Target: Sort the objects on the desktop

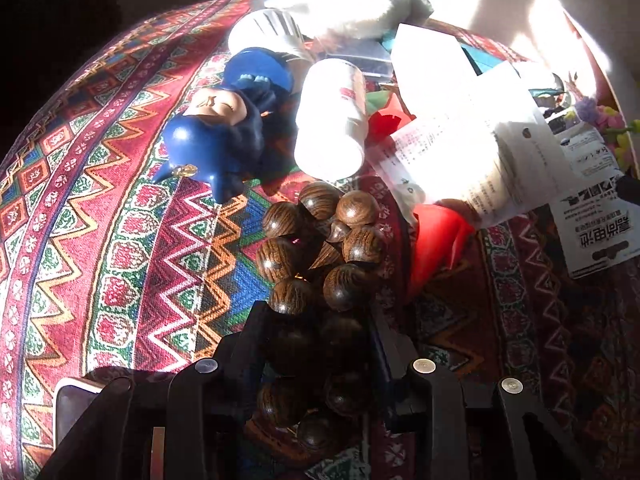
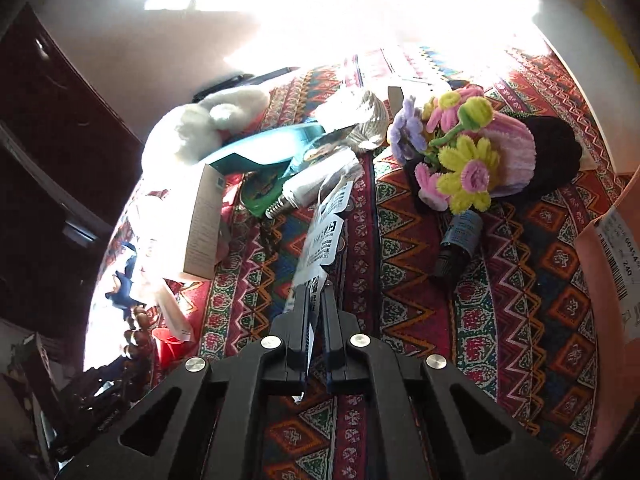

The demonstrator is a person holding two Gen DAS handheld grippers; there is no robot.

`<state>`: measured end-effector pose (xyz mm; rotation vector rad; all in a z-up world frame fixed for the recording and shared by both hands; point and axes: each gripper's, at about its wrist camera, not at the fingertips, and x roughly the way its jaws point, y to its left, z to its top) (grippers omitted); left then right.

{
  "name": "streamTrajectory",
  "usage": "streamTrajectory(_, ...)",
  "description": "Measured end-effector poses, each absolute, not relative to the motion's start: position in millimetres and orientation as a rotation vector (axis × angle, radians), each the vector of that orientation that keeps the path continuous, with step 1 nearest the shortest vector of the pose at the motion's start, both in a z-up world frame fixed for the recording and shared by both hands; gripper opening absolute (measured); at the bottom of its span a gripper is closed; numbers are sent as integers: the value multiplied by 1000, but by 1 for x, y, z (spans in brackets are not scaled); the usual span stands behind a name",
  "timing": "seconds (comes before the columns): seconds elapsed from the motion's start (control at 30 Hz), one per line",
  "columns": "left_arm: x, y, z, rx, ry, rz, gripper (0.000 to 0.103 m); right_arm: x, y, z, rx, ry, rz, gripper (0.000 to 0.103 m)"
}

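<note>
My left gripper (image 1: 316, 316) is shut on a string of brown wooden beads (image 1: 320, 240), which bunches up between and ahead of its fingers above the patterned cloth (image 1: 120, 240). A blue figurine (image 1: 228, 128) and a white bottle (image 1: 332, 120) lie just beyond the beads. My right gripper (image 2: 316, 300) is shut on a thin white battery blister card (image 2: 324, 236) that sticks out forward over the cloth. The card also shows in the left wrist view (image 1: 596, 216). The left gripper and beads show dimly in the right wrist view (image 2: 132, 332).
A white plush toy (image 2: 200, 128), a teal box (image 2: 260, 148), a light bulb (image 2: 312, 184), a tan carton (image 2: 204, 220), a pipe-cleaner flower bouquet (image 2: 468, 148), a dark small bottle (image 2: 456, 244) and a cardboard box (image 2: 612, 280) crowd the table. Red plastic pieces (image 1: 432, 248) and paper sheets (image 1: 460, 128) lie right of the beads.
</note>
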<state>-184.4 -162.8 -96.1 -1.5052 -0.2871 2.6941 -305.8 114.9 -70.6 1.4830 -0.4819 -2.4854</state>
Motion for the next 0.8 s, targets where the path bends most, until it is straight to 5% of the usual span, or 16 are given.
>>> streamTrajectory(0.07,-166,-146,-89,-1470,-321,2643,36,-299,121,-63,1463,-518,-2459,2)
streamTrajectory(0.1,-158,-138,-86,-1448,-341,2610,23,-296,124,-59,1454,-536,-2446,1)
streamTrajectory(0.13,-149,-130,-84,-1425,-369,2572,20,-292,127,-56,1448,-548,-2432,1)
streamTrajectory(0.23,-137,-114,-92,-1444,-372,2537,20,-278,123,-50,1465,-505,-2400,1)
streamTrajectory(0.37,-153,-131,-109,-1508,-423,2531,24,-275,108,-59,1476,-434,-2346,8)
streamTrajectory(0.5,-159,-138,-105,-1501,-345,2632,50,-286,95,-100,1608,-426,-2276,24)
streamTrajectory(0.57,-161,-138,-106,-1492,-314,2653,50,-293,88,-111,1617,-414,-2272,26)
streamTrajectory(0.63,-165,-142,-108,-1481,-301,2666,42,-297,83,-111,1600,-377,-2300,22)
streamTrajectory(0.7,-170,-153,-109,-1468,-340,2678,17,-298,79,-105,1567,-368,-2311,2)
streamTrajectory(0.8,-165,-170,-106,-1421,-512,2618,17,-295,77,-96,1529,-370,-2319,0)
